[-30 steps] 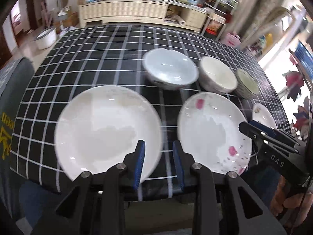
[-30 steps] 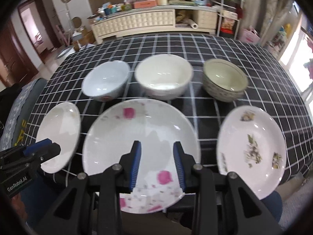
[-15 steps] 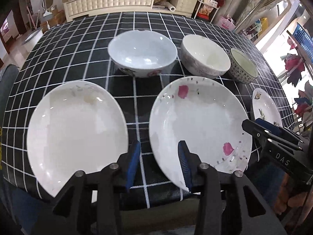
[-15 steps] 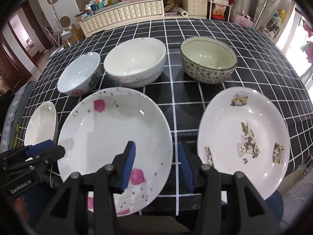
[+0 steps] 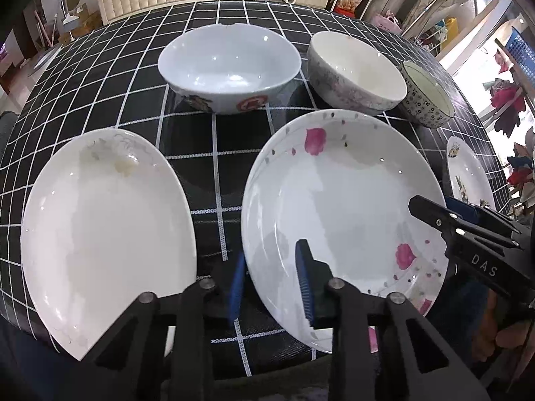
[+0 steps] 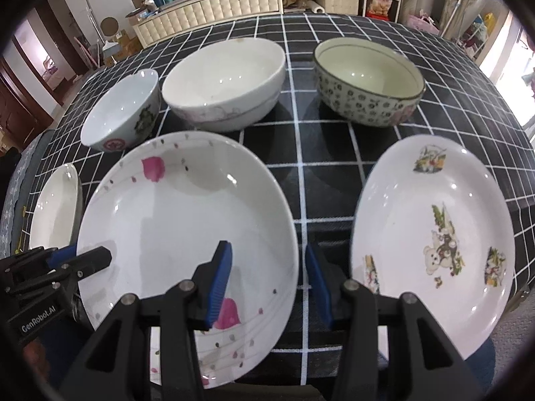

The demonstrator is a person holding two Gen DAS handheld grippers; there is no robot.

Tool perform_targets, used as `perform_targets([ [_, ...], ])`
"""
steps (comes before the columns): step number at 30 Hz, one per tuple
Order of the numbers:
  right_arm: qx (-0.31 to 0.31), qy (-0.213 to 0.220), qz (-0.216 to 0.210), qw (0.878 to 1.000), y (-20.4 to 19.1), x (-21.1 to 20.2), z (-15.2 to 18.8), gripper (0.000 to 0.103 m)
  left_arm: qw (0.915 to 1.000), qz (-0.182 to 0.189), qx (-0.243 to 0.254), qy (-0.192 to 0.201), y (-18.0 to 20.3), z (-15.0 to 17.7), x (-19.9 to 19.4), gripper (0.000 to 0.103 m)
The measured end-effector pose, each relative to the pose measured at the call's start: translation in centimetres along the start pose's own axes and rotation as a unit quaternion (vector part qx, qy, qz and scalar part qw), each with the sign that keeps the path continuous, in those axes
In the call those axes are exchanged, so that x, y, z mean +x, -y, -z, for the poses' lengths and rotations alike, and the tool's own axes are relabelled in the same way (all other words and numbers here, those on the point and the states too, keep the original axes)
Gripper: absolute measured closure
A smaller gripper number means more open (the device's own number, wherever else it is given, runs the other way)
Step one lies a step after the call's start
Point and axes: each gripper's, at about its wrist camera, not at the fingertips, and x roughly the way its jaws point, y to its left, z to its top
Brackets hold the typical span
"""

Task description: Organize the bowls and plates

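A white plate with pink flowers lies at the near edge of the table. My left gripper straddles its near-left rim with the jaws closing. One pad is outside the rim and one over the plate. My right gripper stands open astride its near-right rim. A plain white plate lies to the left and a bear-print plate to the right. Behind them stand a pale blue bowl, a white bowl and a patterned bowl.
A black cloth with white checks covers the table, and its front edge is just under both grippers. A cream cabinet and shelves stand beyond the far side. A hand shows at the lower right.
Both grippers have come down and closer to the plates. The left one shifted right from the gap between two plates onto the pink-flower plate's rim. The right jaws widened.
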Motion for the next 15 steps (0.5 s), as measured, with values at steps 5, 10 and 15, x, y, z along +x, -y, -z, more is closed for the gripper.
perform_targets([
  [5, 0.003, -0.001, 0.006, 1.0, -0.3, 0.3, 0.4, 0.062, 1.0, -0.002, -0.001, 0.0, -0.2, 0.3, 0.4, 0.085],
  [10, 0.014, 0.0, 0.011, 1.0, -0.1, 0.0, 0.5, 0.064, 0.9998, -0.015, 0.014, 0.005, 0.0, 0.6, 0.1, 0.088],
  [15, 0.012, 0.01, 0.015, 1.0, 0.1, -1.0, 0.8, 0.066, 0.9998, -0.017, 0.009, 0.007, 0.2, 0.6, 0.0, 0.088],
])
